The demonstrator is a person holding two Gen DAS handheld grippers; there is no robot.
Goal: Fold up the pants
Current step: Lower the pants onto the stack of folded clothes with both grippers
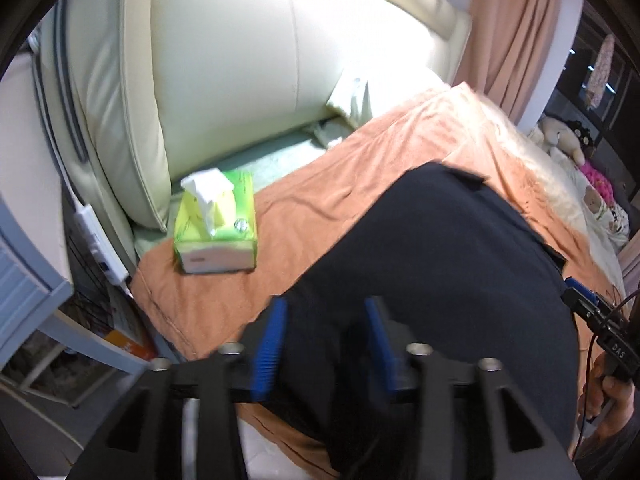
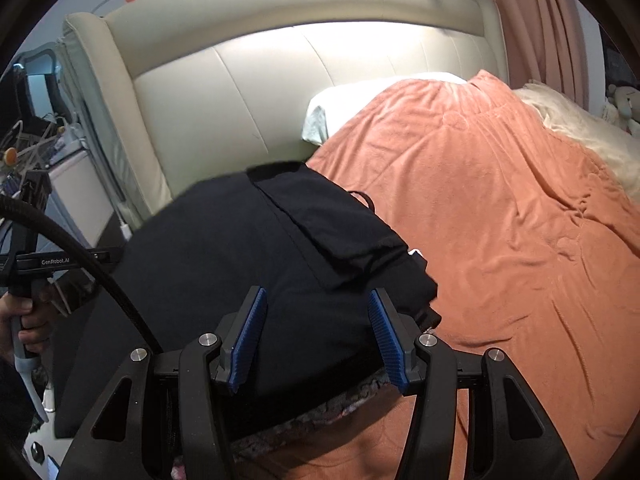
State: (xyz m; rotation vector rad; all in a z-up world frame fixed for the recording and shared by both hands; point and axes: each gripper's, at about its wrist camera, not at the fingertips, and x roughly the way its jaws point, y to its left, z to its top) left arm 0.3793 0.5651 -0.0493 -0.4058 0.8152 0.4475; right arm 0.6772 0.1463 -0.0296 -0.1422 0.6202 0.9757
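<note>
Black pants [image 1: 452, 264] lie folded in a thick stack on the orange blanket [image 1: 320, 208] near the bed's edge; they also show in the right wrist view [image 2: 256, 248], with a pocket flap on top. My left gripper [image 1: 326, 320] is open, its blue pads either side of the pants' near edge, just above the cloth. My right gripper [image 2: 318, 312] is open too, hovering over the near part of the stack. Neither holds anything. The right gripper's body [image 1: 600, 320] shows at the left view's right edge.
A green tissue box [image 1: 216, 224] stands on the blanket left of the pants. A cream padded headboard [image 2: 240, 92] rises behind. A white pillow [image 2: 332, 108] and pink curtain [image 2: 540, 20] are at the back right. A bedside cabinet [image 1: 24, 280] stands left.
</note>
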